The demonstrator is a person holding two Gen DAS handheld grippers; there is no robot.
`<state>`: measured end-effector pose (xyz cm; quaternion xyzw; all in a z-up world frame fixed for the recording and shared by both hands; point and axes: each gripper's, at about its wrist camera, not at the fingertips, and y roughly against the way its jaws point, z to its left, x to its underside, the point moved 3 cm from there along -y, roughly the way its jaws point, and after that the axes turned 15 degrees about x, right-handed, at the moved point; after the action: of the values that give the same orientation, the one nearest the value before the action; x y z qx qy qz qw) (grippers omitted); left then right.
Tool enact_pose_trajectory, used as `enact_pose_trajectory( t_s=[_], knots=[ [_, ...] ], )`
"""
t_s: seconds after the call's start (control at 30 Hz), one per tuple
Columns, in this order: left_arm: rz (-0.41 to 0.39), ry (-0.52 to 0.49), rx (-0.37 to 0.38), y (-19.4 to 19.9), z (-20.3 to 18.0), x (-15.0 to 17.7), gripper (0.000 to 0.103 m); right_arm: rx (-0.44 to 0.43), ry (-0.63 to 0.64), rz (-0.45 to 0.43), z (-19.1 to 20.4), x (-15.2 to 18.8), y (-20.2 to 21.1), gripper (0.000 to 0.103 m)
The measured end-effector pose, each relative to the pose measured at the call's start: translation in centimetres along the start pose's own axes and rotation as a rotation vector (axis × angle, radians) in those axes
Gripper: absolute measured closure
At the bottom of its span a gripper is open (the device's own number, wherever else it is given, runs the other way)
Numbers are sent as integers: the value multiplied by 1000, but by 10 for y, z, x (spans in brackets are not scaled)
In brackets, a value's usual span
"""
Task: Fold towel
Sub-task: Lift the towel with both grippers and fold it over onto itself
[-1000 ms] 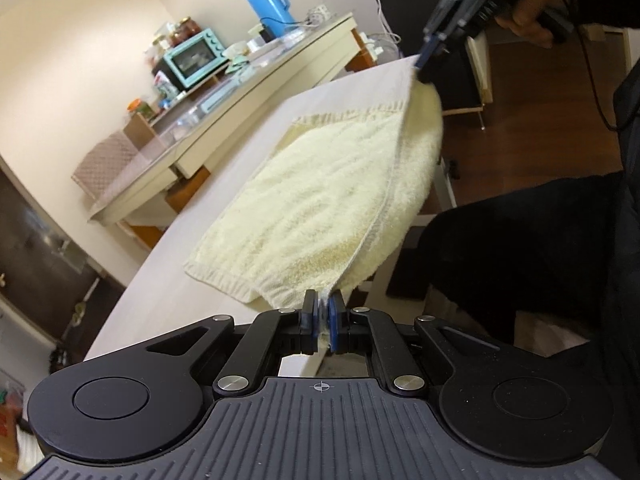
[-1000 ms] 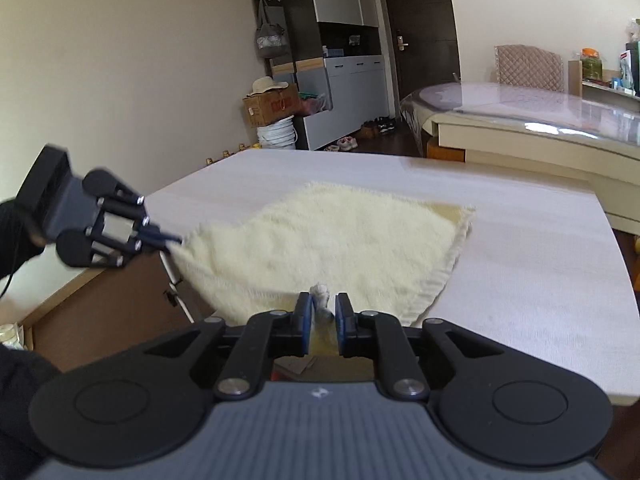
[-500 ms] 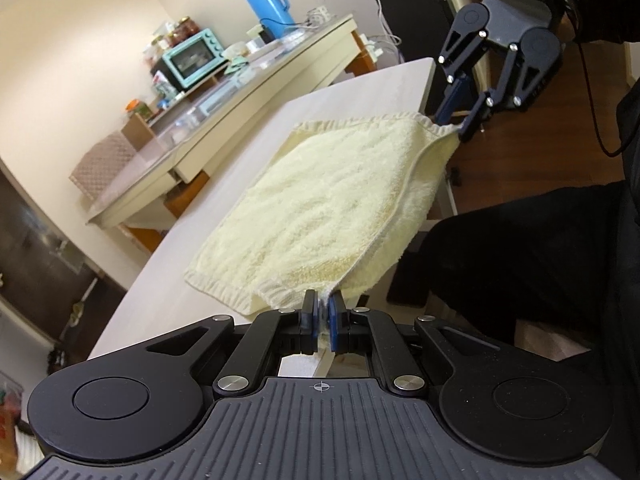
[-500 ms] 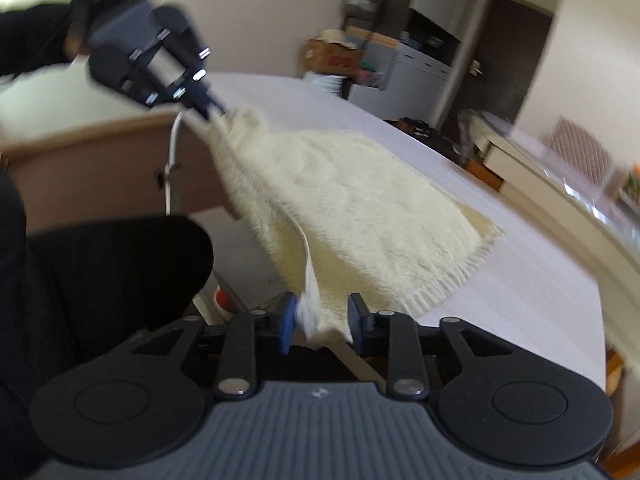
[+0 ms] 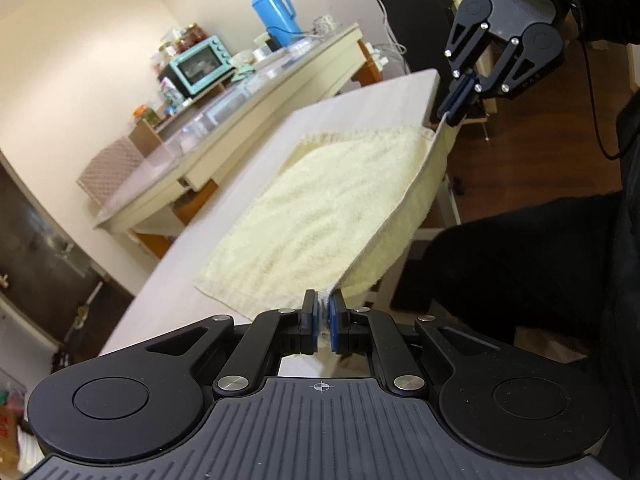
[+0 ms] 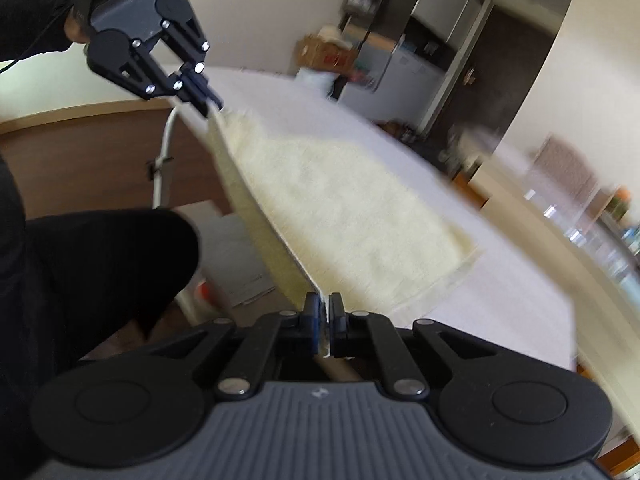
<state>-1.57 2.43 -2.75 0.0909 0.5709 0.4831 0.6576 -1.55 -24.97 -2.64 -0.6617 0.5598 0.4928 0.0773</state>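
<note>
From the left wrist, the left tool is clamped on one near corner of the towel, the cloth pinched thin between its blue pads. The right tool shows at upper right, likewise closed on the other near corner, with a dark sleeve behind it. Between the two the towel's near hem runs taut and lifted, off the surface and just past its near edge. The far half lies flat on the surface. Holding both corners of one edge this way keeps that edge straight, which I judge is what a clean fold needs: the lifted edge can be carried across to meet the far hem. Beyond, a second counter carries a blue jug and a small teal oven, well apart from the work.

From the right wrist, blurred, the right tool is closed on its towel corner; a sliver of pale cloth shows between the pads. The left tool is at upper left, gripping the opposite corner, a hand in a dark sleeve behind it. The hem stretches between them as a straight line, tilted in this view. The far part of the towel rests on the surface, its fringe towards the right. The fold itself has not begun.
</note>
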Motion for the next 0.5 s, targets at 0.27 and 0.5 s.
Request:
enact_pose_trajectory(
  t_s=[0.27,0.5],
  knots=[
    [-2,80,-103,-3,45,-33,97,134,0,-50,-46,-40,-23,98],
    [70,194,-108,-42,101,-44,97,148,-14,4,-72,-50,-83,98]
  ],
)
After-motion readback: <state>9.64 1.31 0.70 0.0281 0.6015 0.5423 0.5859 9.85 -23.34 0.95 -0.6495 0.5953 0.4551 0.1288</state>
